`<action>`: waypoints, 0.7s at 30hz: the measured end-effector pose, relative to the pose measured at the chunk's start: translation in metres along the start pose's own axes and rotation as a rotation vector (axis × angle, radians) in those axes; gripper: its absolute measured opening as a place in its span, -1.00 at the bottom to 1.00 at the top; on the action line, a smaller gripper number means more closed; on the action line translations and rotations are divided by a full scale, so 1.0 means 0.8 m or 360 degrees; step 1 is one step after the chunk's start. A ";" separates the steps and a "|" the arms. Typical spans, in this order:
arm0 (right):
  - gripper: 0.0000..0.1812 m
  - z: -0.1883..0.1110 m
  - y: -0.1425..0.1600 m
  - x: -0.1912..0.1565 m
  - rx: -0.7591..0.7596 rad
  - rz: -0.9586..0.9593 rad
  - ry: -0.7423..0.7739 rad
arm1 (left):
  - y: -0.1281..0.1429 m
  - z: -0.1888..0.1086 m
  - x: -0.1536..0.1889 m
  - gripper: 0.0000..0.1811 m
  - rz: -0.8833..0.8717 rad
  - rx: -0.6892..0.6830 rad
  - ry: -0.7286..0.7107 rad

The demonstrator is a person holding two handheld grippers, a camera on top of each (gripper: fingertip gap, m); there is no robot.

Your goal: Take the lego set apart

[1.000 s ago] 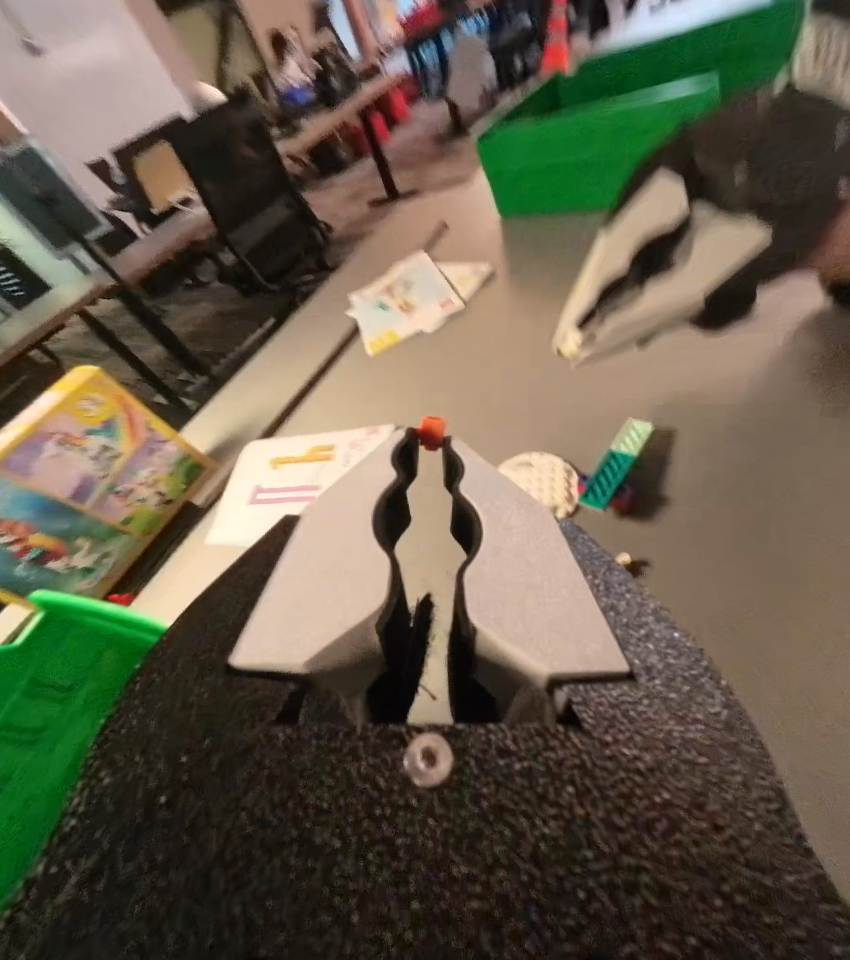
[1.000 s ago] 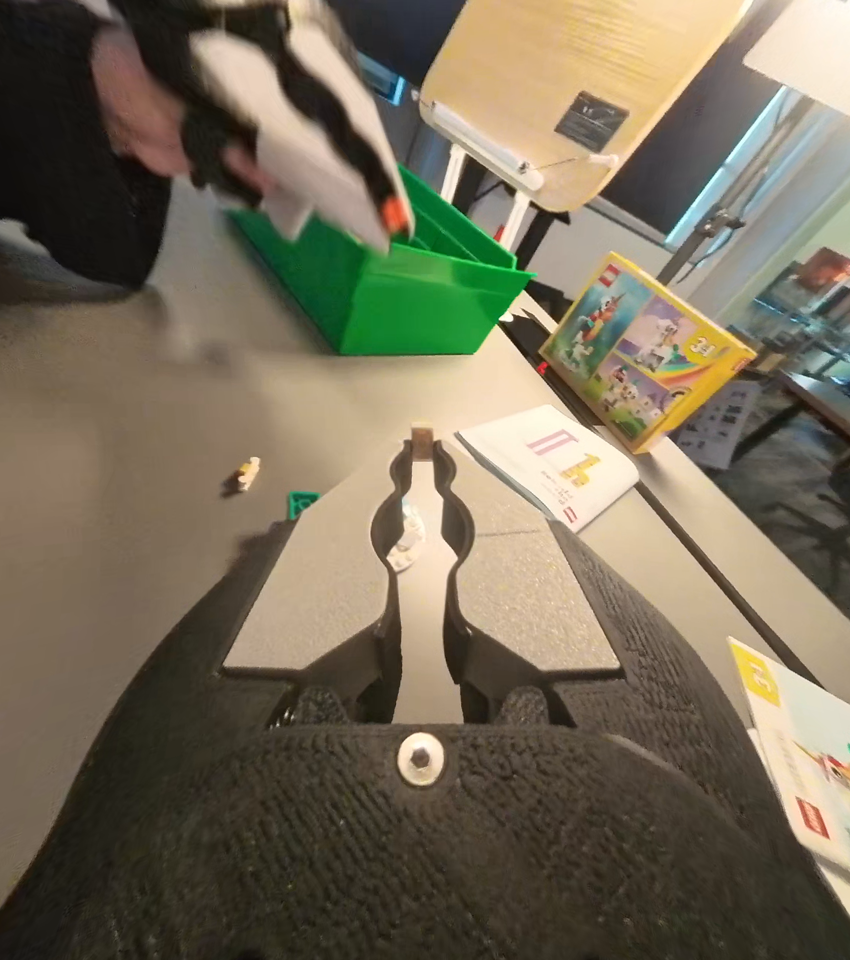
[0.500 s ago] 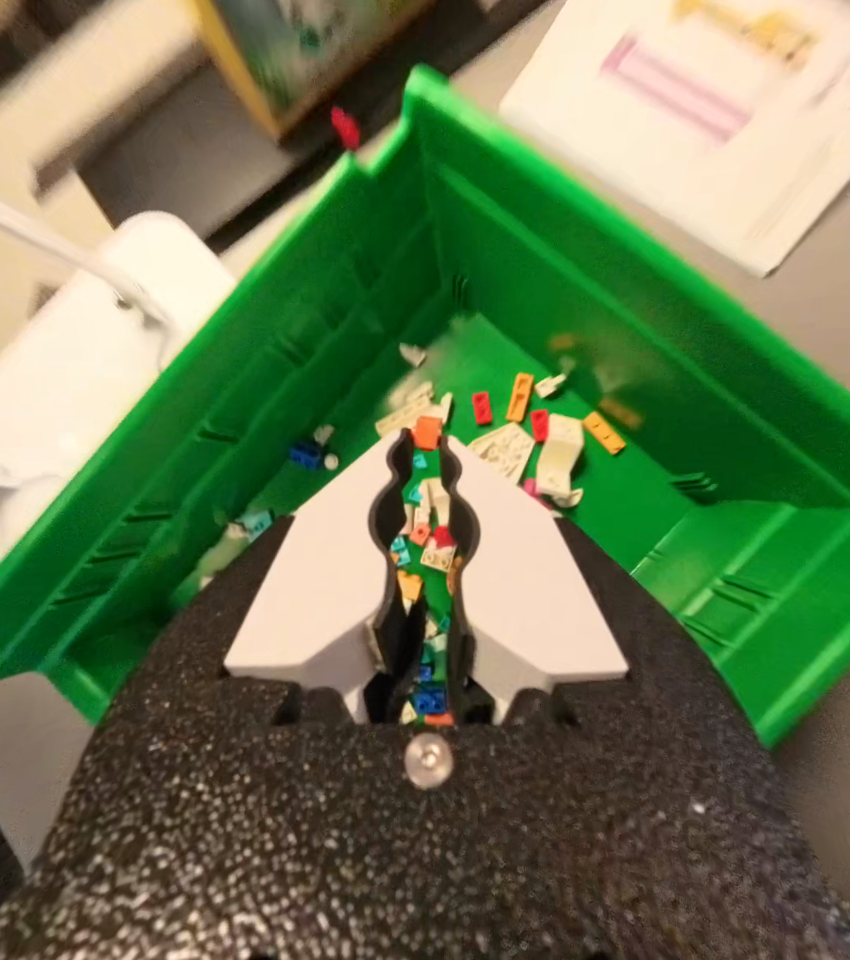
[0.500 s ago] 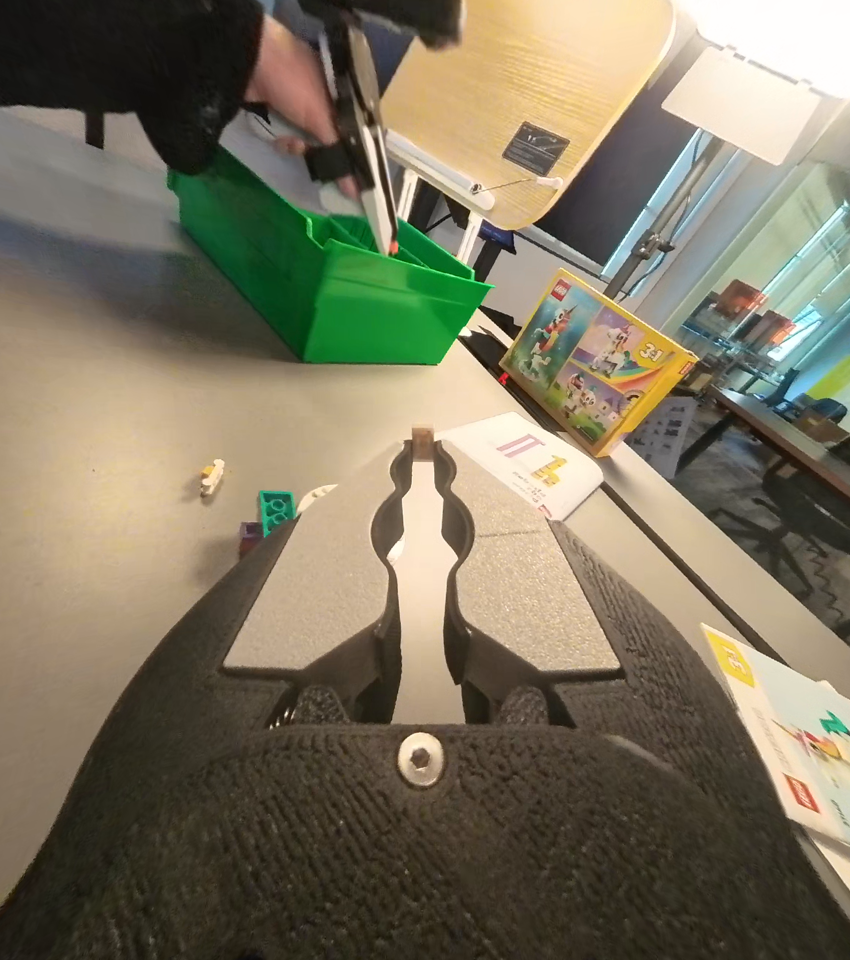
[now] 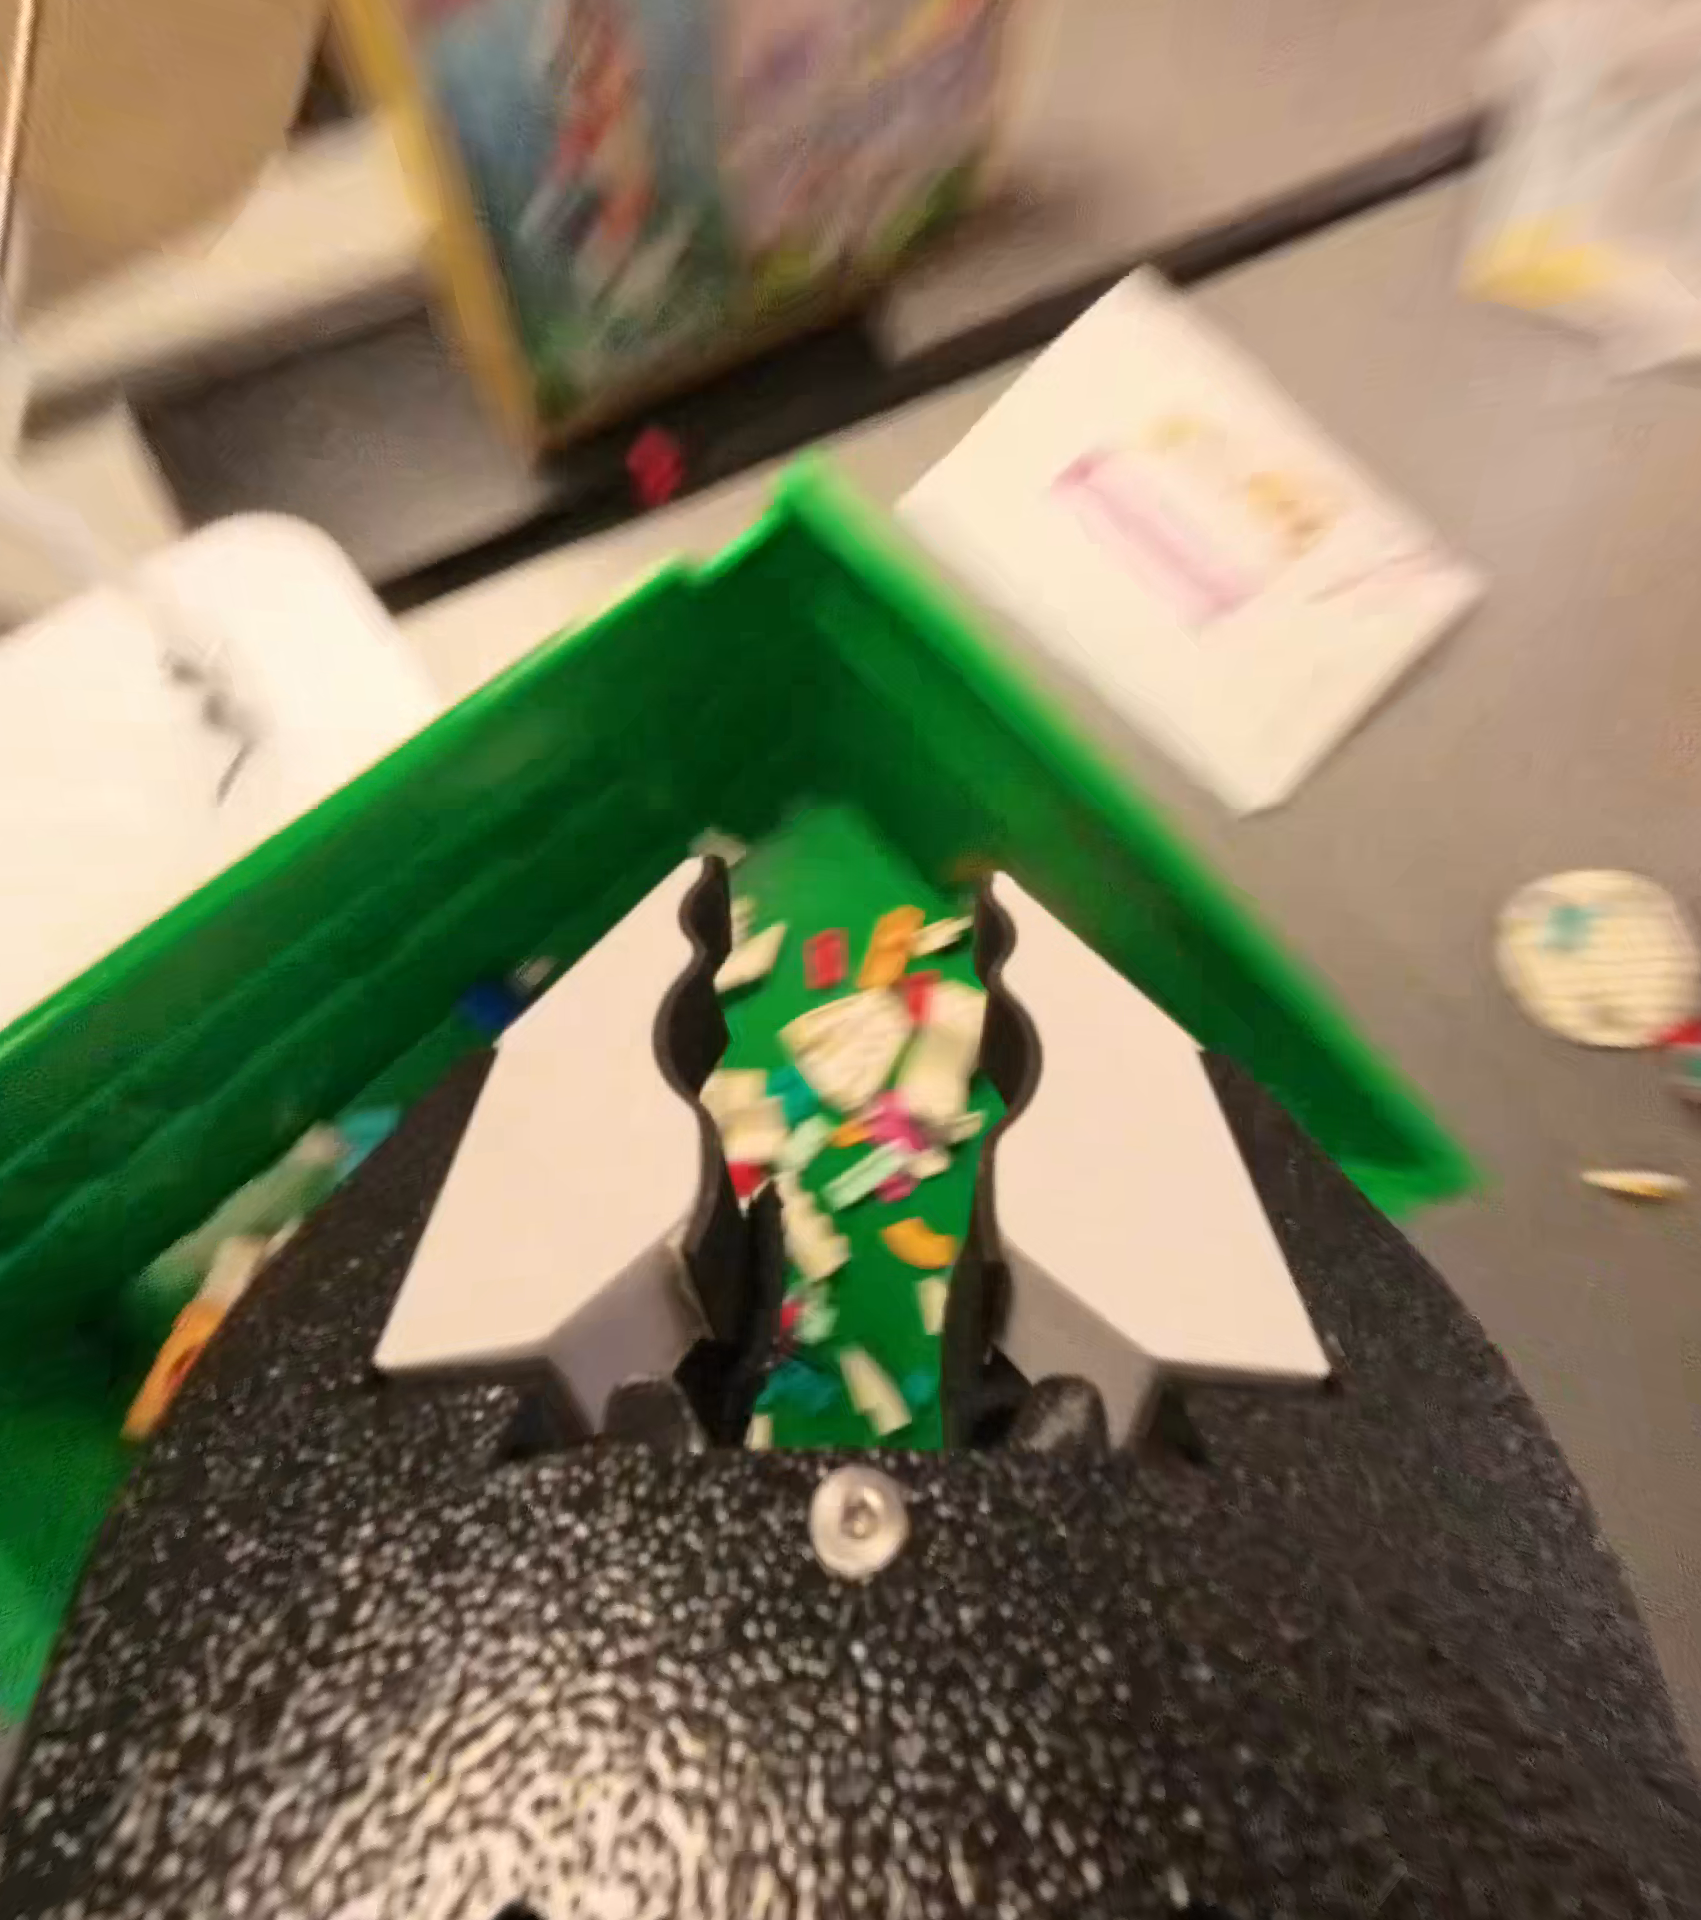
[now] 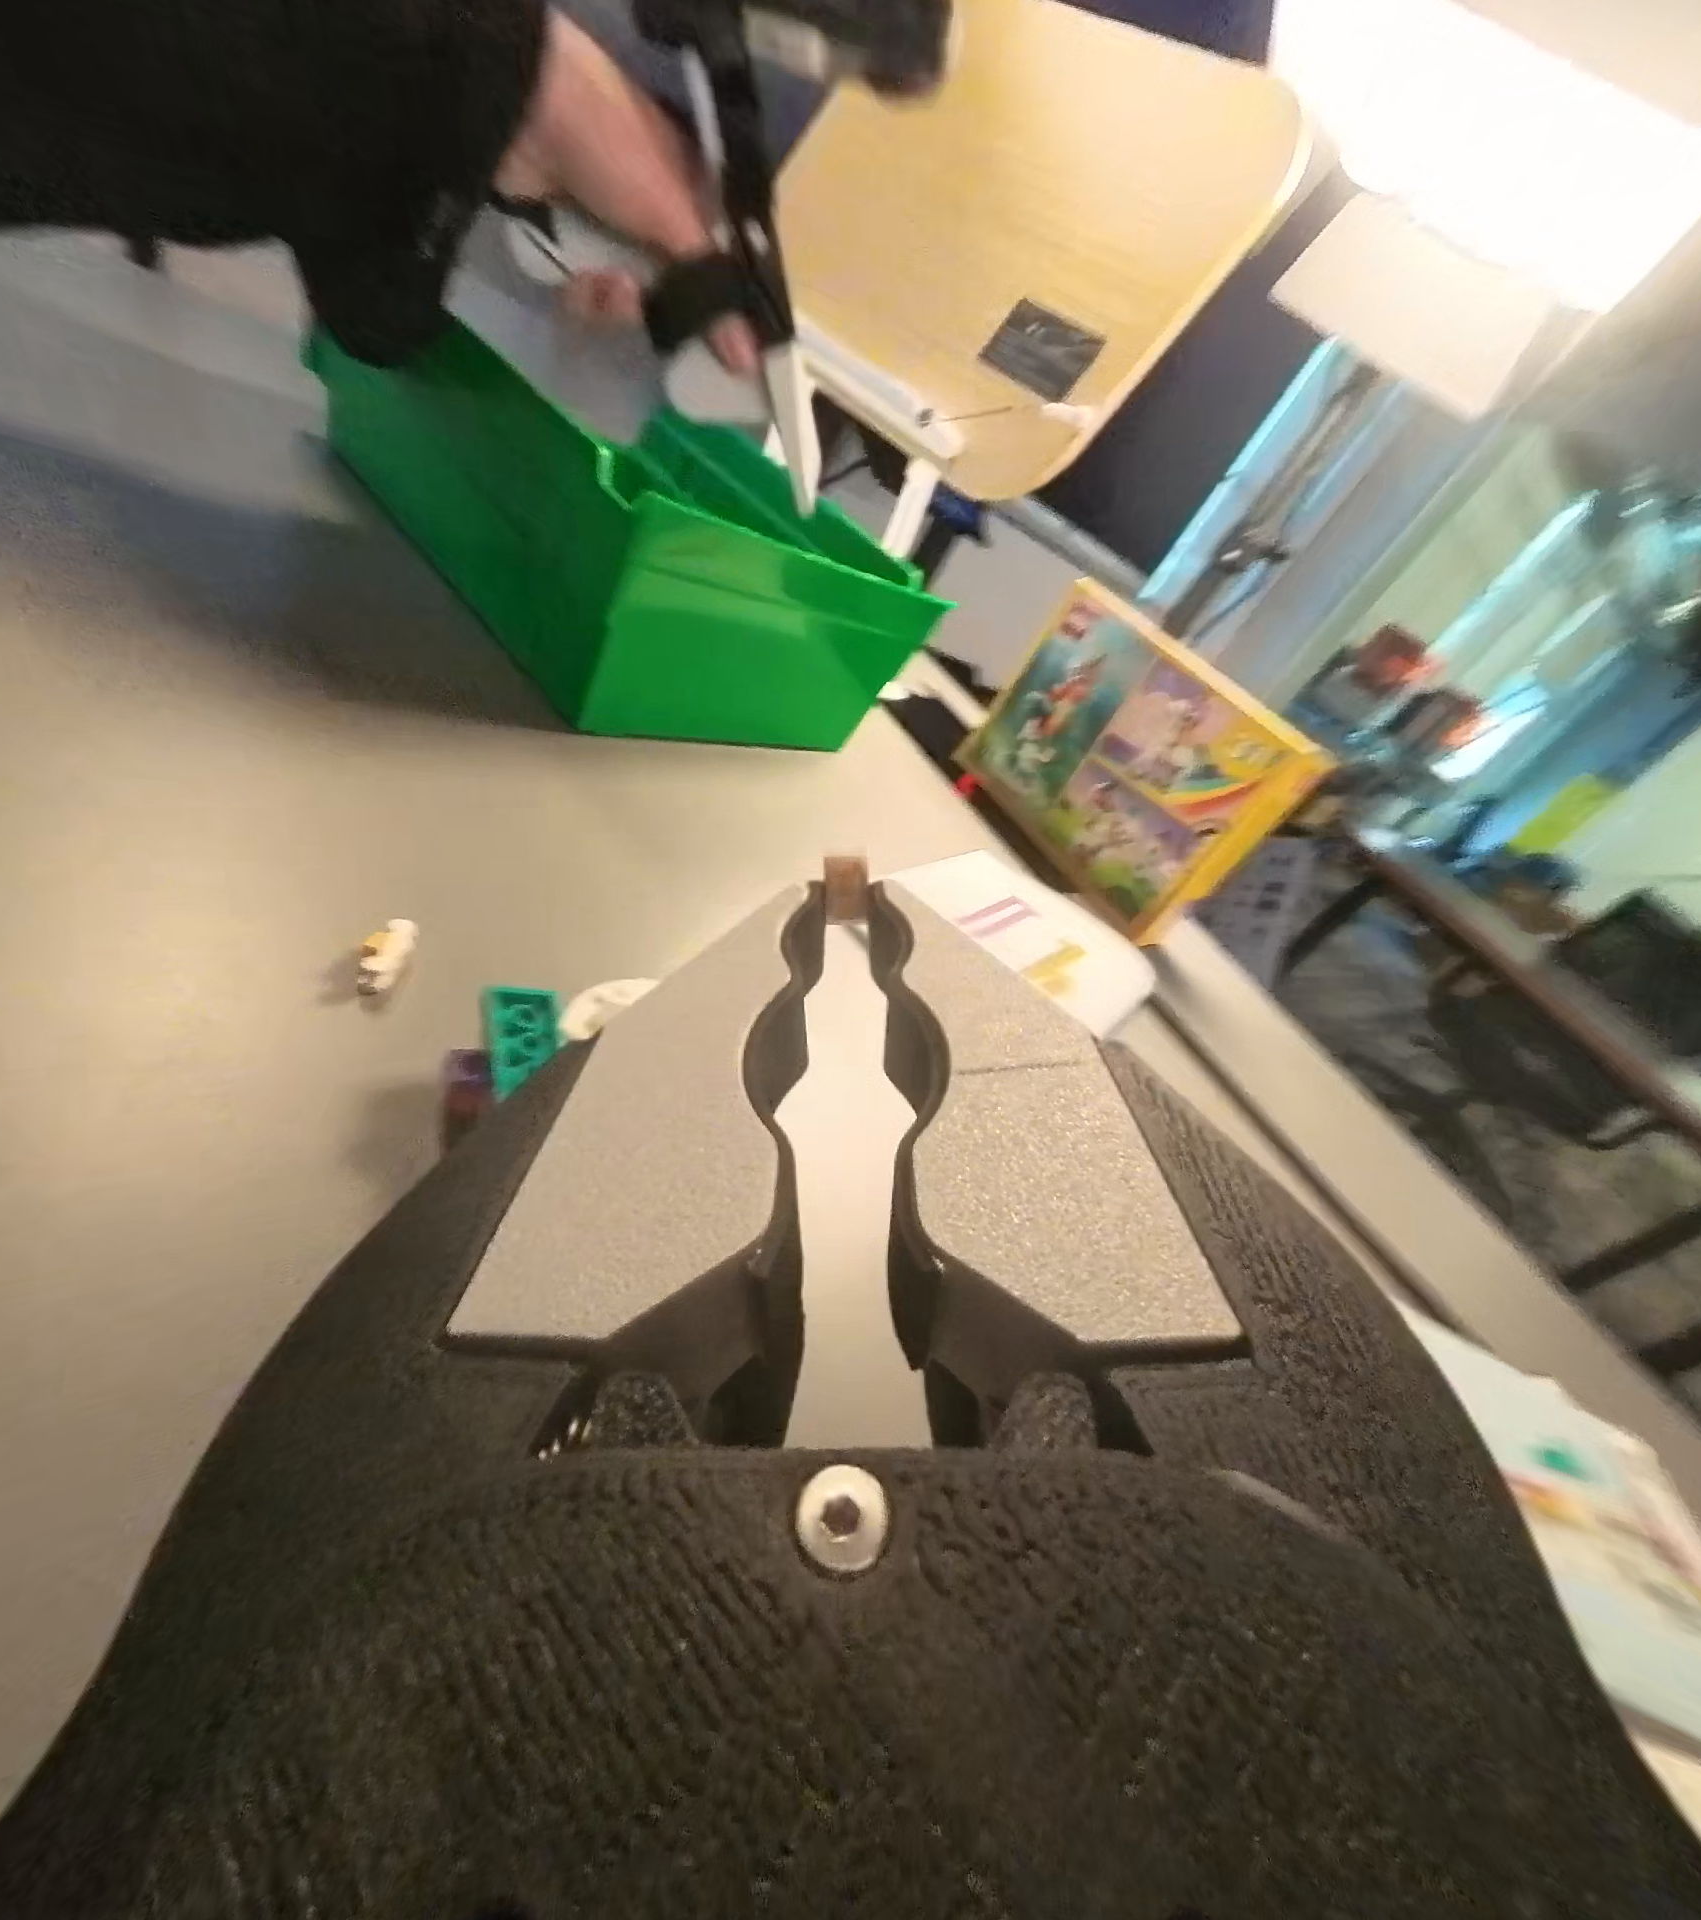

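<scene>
Above the green plastic bin (image 5: pixel 555 748) of loose bricks, the left hand-held gripper (image 5: pixel 851 883) is spread and empty; the right hand-held gripper (image 6: pixel 846 896) pinches a small brown piece (image 6: pixel 845 871); it goes to the bin next, I judge; the teal brick cluster (image 6: pixel 517 1023) waits on the grey tabletop (image 6: pixel 150 831).

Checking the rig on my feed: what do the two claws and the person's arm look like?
Both claws, left and right, have flat pale-grey fingers with wavy black inner edges, on rough black speckled bodies with a silver screw. The person wears a black sleeve and a black fingerless glove.
</scene>
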State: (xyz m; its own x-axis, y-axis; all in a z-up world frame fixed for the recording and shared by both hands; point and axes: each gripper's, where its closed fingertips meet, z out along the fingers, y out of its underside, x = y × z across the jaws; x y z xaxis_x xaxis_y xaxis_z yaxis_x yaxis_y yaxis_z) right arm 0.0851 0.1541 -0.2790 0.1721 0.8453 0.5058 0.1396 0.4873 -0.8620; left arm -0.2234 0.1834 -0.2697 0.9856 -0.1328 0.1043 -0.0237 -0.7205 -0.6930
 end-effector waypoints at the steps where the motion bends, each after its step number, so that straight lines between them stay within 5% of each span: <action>1: -0.94 -0.001 -0.003 0.009 0.0006 -0.0123 0.0102 | -0.018 -0.021 0.036 -0.48 0.0063 0.0177 0.0115; 6: -0.94 -0.002 -0.010 0.027 -0.0067 -0.0958 0.0520 | -0.065 -0.105 0.206 -0.56 0.0240 0.0797 0.0693; 12: -0.94 -0.002 -0.024 0.017 -0.0023 -0.1123 0.0594 | -0.005 -0.032 0.345 -0.60 0.0876 0.0703 0.0696; 17: -0.94 -0.002 -0.027 0.004 -0.0004 -0.1216 0.0564 | 0.023 0.003 0.395 -0.57 0.0817 0.0700 0.0967; 21: -0.94 0.001 -0.029 -0.002 0.0006 -0.1252 0.0551 | 0.024 0.020 0.394 -0.67 0.0934 0.0747 0.0790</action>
State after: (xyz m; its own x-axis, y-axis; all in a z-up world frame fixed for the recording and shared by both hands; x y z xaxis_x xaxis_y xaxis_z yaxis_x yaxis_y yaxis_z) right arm 0.0812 0.1415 -0.2594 0.3146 0.1473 0.9377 0.3398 0.9049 -0.2561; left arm 0.0893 0.1387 -0.2618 0.6482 -0.7490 -0.1376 -0.3228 -0.1066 -0.9404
